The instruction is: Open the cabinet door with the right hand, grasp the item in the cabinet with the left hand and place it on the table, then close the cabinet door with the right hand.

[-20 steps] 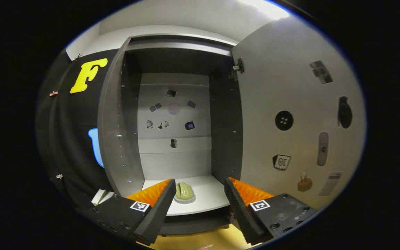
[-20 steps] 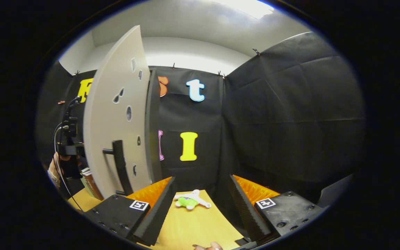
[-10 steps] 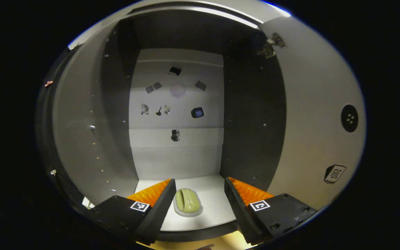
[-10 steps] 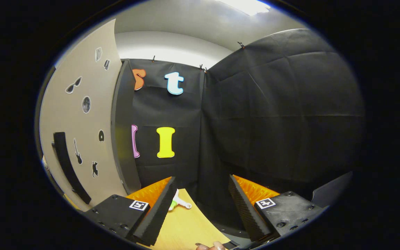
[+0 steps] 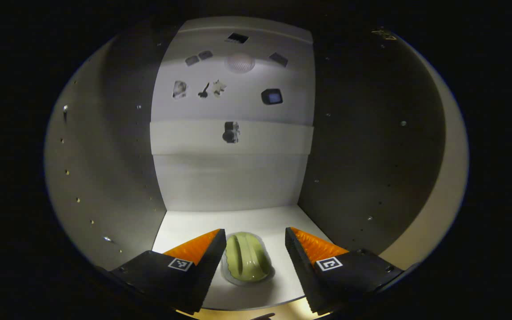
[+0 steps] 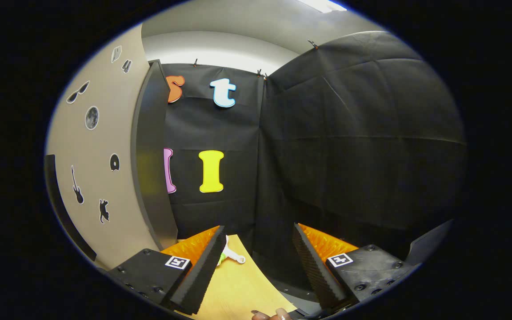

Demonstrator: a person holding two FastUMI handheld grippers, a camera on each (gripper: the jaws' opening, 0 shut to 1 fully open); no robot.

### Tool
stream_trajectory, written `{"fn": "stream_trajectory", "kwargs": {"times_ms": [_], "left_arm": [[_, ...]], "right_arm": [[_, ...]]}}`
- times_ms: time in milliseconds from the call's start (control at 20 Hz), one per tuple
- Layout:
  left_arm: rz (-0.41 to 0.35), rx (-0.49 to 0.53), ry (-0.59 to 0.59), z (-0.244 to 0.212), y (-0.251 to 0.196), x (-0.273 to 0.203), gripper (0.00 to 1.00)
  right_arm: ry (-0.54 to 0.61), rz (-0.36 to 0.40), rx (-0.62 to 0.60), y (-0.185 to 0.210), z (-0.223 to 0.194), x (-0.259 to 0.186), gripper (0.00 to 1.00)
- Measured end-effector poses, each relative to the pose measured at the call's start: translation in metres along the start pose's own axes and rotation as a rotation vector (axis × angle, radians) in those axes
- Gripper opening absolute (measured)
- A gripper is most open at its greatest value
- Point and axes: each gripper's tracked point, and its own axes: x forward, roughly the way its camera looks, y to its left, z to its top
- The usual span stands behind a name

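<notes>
Your left tool [image 5: 250, 258] is spread wide at the bottom of the left gripper view, inside the cabinet [image 5: 105, 169], with the green item [image 5: 246, 262] lying on the cabinet floor between its fingers, untouched. Dim stickers [image 5: 231, 132] on the back panel are hard to make out. Your right tool [image 6: 256, 262] gapes empty over the surface [image 6: 238, 289]; the open door [image 6: 100, 169] stands at frame left, and a small toy [image 6: 229, 257] is half hidden behind the left finger.

item [image 5: 247, 262] on cabinet floor [image 5: 282, 222] | between left hand-held gripper [image 5: 252, 253] fingers [image 5: 209, 255]
</notes>
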Motion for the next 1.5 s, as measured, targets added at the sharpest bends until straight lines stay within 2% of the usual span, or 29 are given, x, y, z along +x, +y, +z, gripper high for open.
{"fn": "stream_trajectory", "kwargs": {"times_ms": [300,500,550,600,700,750,800,850,1050,1200,1250,1300,1500], "left_arm": [[0.036,-0.02,0.098,-0.028,0.013,0.026,0.84],[0.041,-0.026,0.167,-0.046,0.012,0.033,0.71],[0.046,-0.02,0.16,-0.045,0.014,0.035,0.67],[0.049,-0.014,0.15,-0.043,0.015,0.036,0.65],[0.045,-0.011,0.16,-0.046,0.013,0.037,0.52],[0.056,-0.011,0.158,-0.045,0.015,0.038,0.37],[0.061,-0.005,0.156,-0.044,0.015,0.038,0.31],[0.068,0.002,0.156,-0.045,0.014,0.037,0.29],[0.091,-0.007,0.15,-0.043,0.013,0.031,0.25],[0.075,-0.006,0.154,-0.044,0.008,0.019,0.25],[0.074,-0.005,0.15,-0.044,0.008,0.015,0.23],[0.072,-0.004,0.148,-0.045,0.007,0.008,0.23],[0.054,-0.031,0.136,-0.046,0.001,-0.026,0.23]], "right_arm": [[0.016,-0.025,0.011,-0.003,-0.004,0.005,0.96],[0.031,-0.035,0.014,-0.007,-0.01,0.009,0.96],[0.035,-0.037,0.01,-0.007,-0.011,0.01,0.92],[0.037,-0.035,0.007,-0.007,-0.012,0.01,0.96],[0.044,-0.034,0.003,-0.006,-0.014,0.011,0.96],[0.047,-0.035,0.002,-0.005,-0.016,0.013,0.96],[0.049,-0.035,0.002,-0.004,-0.017,0.012,0.92],[0.05,-0.034,0.003,-0.005,-0.017,0.012,0.96],[0.047,-0.026,0.007,-0.004,-0.016,0.009,0.96],[0.038,0.0,0.012,0.003,-0.013,0.006,0.96],[0.034,0.009,0.015,0.005,-0.011,0.005,0.92],[0.032,0.015,0.017,0.005,-0.01,0.004,0.96],[0.036,0.044,0.042,0.012,-0.01,0.003,0.96]]}}
